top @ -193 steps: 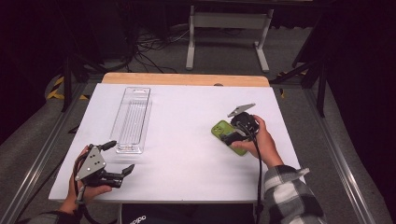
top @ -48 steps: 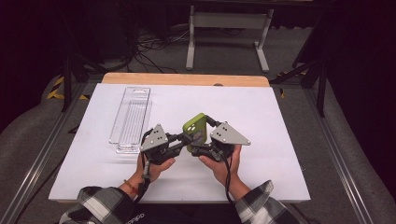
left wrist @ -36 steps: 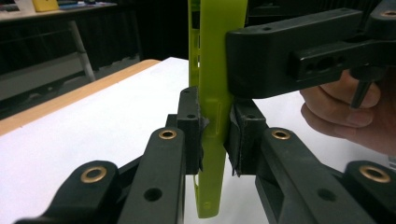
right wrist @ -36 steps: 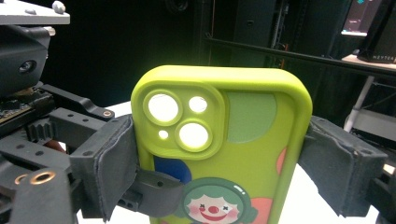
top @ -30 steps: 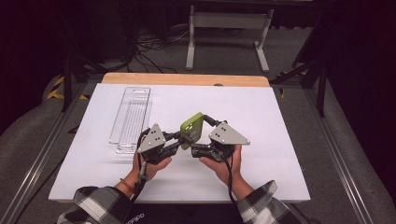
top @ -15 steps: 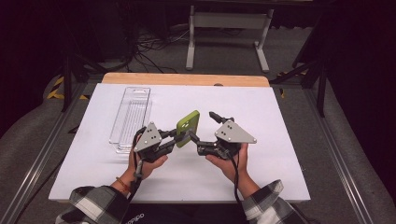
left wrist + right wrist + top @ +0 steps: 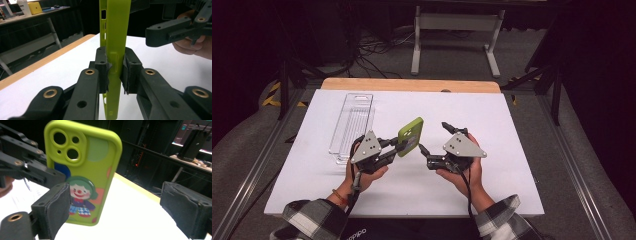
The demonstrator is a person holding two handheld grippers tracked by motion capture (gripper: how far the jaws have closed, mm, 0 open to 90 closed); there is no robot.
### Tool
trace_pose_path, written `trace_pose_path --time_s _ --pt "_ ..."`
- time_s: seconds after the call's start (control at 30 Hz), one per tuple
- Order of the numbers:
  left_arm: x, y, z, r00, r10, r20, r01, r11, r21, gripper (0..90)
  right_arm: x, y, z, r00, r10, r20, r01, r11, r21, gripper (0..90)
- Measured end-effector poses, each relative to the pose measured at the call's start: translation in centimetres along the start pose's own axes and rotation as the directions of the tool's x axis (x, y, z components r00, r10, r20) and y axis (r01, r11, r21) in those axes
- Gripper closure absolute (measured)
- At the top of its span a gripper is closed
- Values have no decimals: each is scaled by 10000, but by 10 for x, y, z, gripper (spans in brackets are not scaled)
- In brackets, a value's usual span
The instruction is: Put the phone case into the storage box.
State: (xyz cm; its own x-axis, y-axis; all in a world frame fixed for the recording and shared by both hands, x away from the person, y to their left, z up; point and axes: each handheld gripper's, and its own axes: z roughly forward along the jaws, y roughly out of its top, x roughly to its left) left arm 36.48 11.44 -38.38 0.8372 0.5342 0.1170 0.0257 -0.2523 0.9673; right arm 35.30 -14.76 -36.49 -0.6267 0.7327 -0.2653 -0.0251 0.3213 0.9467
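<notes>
A lime-green phone case (image 7: 411, 136) with a clown picture on its back (image 7: 85, 170) stands upright above the white table. My left gripper (image 7: 401, 146) is shut on its lower part, the pads (image 7: 130, 67) pressing both faces of the case (image 7: 115, 30). My right gripper (image 7: 433, 136) stands open just right of the case, apart from it. In the right gripper view its pads (image 7: 53, 207) are spread wide with the case beyond them, and the left gripper's (image 7: 30, 170) jaw reaches behind the case.
A clear plastic tray (image 7: 352, 125) lies lengthwise at the left of the white table (image 7: 512, 150). A wooden strip (image 7: 412, 85) runs along the far edge. Beyond it are a stand and cables on the dark floor.
Earlier the right gripper held the case at the right. Both then met at the middle; the right gripper has let go and drawn back to the right, leaving the case in the left gripper.
</notes>
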Motion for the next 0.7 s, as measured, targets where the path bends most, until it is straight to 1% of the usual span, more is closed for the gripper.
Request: trace_pose_path --time_s 0.07,0.1,0.13,0.27,0.3,0.37,0.4,0.53,0.6,0.67,0.7 --pt "1 1 -2 9999 117 -30 -117 9999 -1 775 0 -1 -1 10000 -53 9 53 10000 3 98" --pt "1 1 -2 9999 81 -75 -81 9999 -98 775 0 -2 -2 9999 -169 35 169 9999 30 97" --pt "2 1 -4 10000 69 -52 -69 9999 -82 775 0 -3 -3 9997 -237 36 236 9997 65 96" --pt "3 3 -7 9998 141 -123 -142 9999 -78 775 0 -6 -6 9994 -349 21 349 9994 62 92" --pt "4 3 -8 9998 116 -160 -119 9998 -183 775 0 -7 -7 9994 -352 6 352 9993 83 92" --pt "5 4 -10 9999 90 -120 -92 9999 -136 775 -1 -9 -10 9991 -421 -81 422 9991 105 92" --pt "6 5 -11 9998 154 -141 -156 9998 -129 775 -1 -10 -10 9988 -468 -118 469 9988 143 92" --pt "8 5 -14 9997 118 -217 -122 9997 -219 775 0 -16 -17 9969 -787 -25 787 9969 53 101" --pt "10 5 -16 9996 174 -214 -177 9997 -163 775 -1 -19 -21 9968 -797 47 797 9967 -143 116" --pt "11 5 -16 9996 130 -238 -135 9997 -185 775 -3 -21 -24 9972 -746 17 746 9972 -107 115" --pt "12 5 -17 9995 178 -262 -182 9997 -149 775 -3 -22 -25 9975 -707 43 708 9975 -80 113"
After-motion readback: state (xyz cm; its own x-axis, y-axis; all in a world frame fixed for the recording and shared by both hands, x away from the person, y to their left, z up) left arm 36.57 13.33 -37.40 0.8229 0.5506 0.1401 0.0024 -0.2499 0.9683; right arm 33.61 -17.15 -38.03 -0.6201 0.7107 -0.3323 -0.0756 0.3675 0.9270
